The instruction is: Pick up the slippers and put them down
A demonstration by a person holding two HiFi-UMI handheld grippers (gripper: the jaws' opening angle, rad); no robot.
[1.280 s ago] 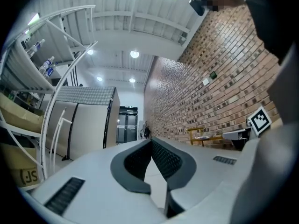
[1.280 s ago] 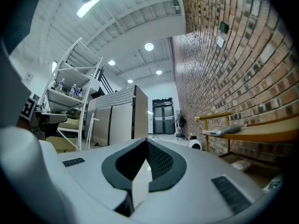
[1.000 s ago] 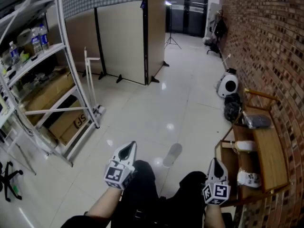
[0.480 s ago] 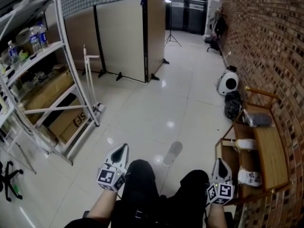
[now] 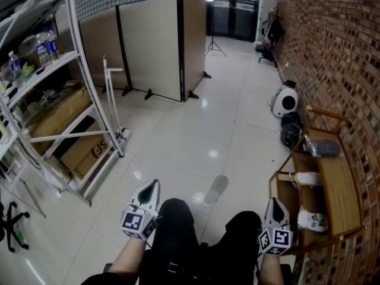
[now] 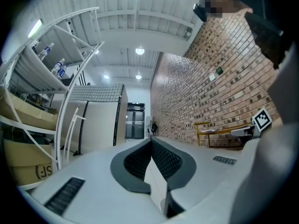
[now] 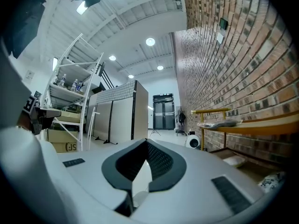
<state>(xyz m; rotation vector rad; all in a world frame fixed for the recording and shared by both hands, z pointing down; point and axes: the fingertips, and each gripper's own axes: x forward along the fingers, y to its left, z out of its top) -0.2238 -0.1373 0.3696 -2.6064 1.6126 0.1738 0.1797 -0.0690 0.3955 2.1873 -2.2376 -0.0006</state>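
Slippers at rest: a grey slipper (image 5: 215, 191) lies on the tiled floor (image 5: 196, 141) left of the wooden rack (image 5: 338, 195), and two white slippers (image 5: 307, 179) sit on the rack's lower shelf. That fits footwear waiting to be lifted or already set down. Any fresh grasp would need parted jaws closing across a slipper's narrow width. The left gripper (image 5: 152, 187) and right gripper (image 5: 273, 204), jaws pressed together on nothing, point roughly level beside the seated person's knees, the right nearest the rack.

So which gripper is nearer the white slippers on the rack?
Right. The right gripper is just left of the white slippers; the left gripper is much farther left.
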